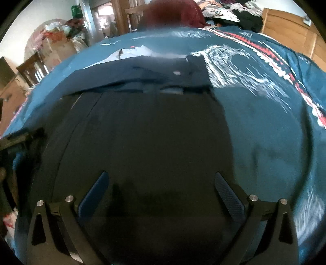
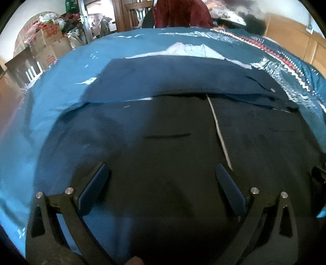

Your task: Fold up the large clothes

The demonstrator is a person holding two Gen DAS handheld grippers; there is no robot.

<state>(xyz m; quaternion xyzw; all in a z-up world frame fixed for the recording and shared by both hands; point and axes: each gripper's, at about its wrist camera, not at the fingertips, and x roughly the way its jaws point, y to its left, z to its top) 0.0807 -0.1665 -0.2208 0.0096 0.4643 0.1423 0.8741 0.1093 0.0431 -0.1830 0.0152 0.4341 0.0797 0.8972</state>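
Note:
A large dark navy garment (image 1: 146, 126) lies spread flat on a teal bedspread (image 1: 264, 126). Its far part is folded over, with a white button (image 1: 176, 73) and a white lining edge (image 1: 134, 52) showing. My left gripper (image 1: 161, 179) hovers low over the dark cloth, open, nothing between its fingers. In the right wrist view the same garment (image 2: 173, 126) fills the middle, crossed by a thin white seam line (image 2: 219, 130). My right gripper (image 2: 162, 171) is also open just above the cloth, empty.
The teal bedspread (image 2: 51, 114) carries white and red printed patterns (image 1: 281, 67) at the right. Piled clothes (image 1: 234, 10) and a dark red cloth (image 2: 181, 12) lie beyond the bed. Cardboard boxes (image 2: 49, 44) stand at the far left, wooden furniture (image 1: 295, 34) at the right.

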